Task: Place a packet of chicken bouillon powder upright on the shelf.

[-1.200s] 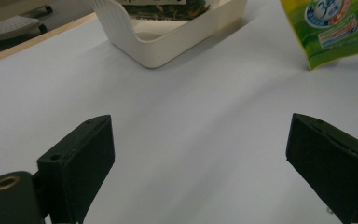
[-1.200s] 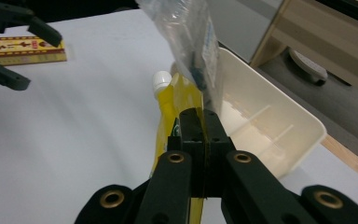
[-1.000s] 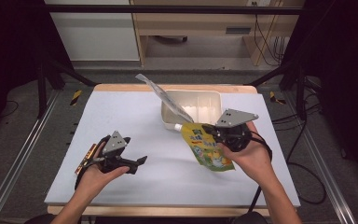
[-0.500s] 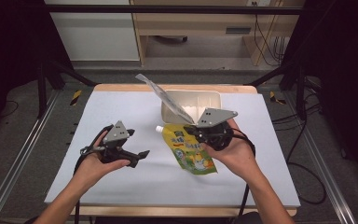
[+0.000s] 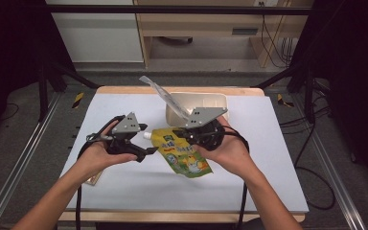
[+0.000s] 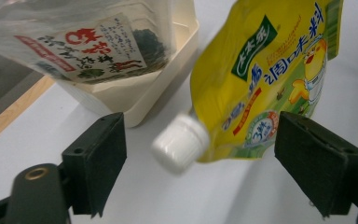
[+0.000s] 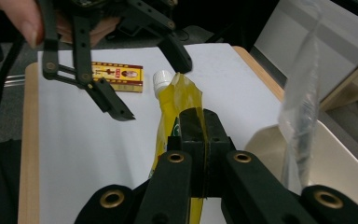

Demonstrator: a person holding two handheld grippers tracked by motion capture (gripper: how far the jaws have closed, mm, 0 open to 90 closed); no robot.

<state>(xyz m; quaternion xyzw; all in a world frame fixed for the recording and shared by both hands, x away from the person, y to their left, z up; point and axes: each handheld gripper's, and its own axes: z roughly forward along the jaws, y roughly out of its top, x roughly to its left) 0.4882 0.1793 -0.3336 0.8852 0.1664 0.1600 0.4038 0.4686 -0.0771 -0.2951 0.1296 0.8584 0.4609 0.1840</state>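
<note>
One yellow pouch pinched in right hand-held gripper; left hand-held gripper spread, closing around its cap.

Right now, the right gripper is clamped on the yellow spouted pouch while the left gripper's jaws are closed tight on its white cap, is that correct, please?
Not quite. The right gripper is indeed clamped on the yellow spouted pouch, but the left gripper is not closed on the white cap. The left gripper view shows its jaws wide apart, with the cap between them and touching neither pad; they have just been closing a little.
</note>
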